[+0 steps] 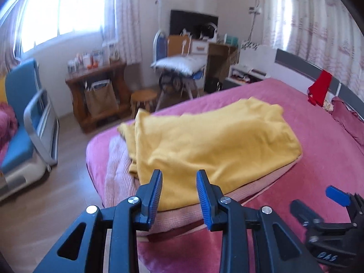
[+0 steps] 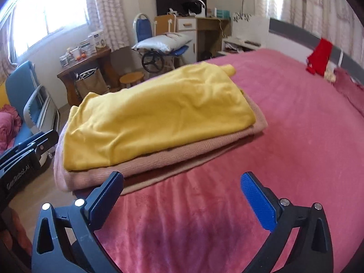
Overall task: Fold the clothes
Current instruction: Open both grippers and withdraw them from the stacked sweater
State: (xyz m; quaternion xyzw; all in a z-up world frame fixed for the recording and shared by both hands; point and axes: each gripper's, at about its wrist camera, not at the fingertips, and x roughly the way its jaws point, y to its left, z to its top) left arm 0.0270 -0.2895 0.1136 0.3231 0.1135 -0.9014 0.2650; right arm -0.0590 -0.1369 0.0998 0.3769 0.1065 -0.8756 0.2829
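A folded yellow garment [image 1: 216, 141] [image 2: 159, 113] lies on top of a folded beige-pink knit garment [image 2: 159, 159] [image 1: 120, 170], stacked on the pink bedspread [image 2: 284, 136] [image 1: 318, 159]. My left gripper [image 1: 179, 177] hovers just in front of the stack's near edge, open with a narrow gap and nothing between its fingers. My right gripper [image 2: 182, 179] is open wide above the bare bedspread, just short of the stack; its left fingertip [image 2: 113, 182] is close to the knit's near edge. The right gripper [image 1: 336, 202] also shows at the lower right of the left wrist view.
A red cloth [image 2: 318, 54] hangs on the grey headboard [image 2: 295, 28] at the far right. Beyond the bed stand a wooden stool [image 2: 132, 78], a wooden side table [image 2: 84, 68], a chair with a pillow [image 2: 163, 41], a desk and a blue armchair [image 1: 25, 122] on the left.
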